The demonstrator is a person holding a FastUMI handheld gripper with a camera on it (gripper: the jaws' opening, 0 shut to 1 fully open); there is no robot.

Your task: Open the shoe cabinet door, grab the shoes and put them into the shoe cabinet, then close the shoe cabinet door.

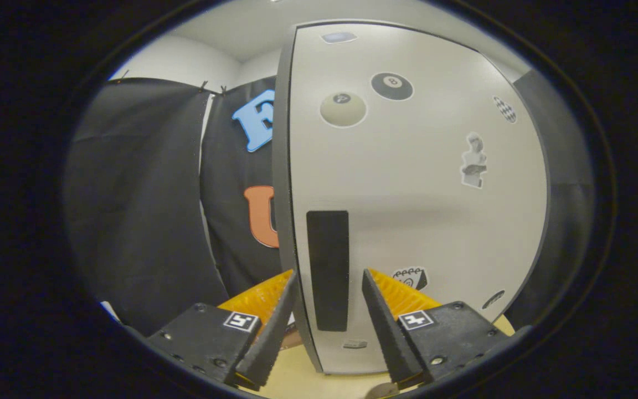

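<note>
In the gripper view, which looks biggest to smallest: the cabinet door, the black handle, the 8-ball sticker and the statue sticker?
1. Cabinet door
2. Black handle, lined up with the gap of the open tool
3. 8-ball sticker and statue sticker: too alike to rank

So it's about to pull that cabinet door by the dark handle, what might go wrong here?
The gripper is open, its fingers either side of the black handle on the shoe cabinet door. One finger sits near the door's edge, so it might close on the edge rather than the handle. With a shallow grip, the fingers could also slip off.
</note>
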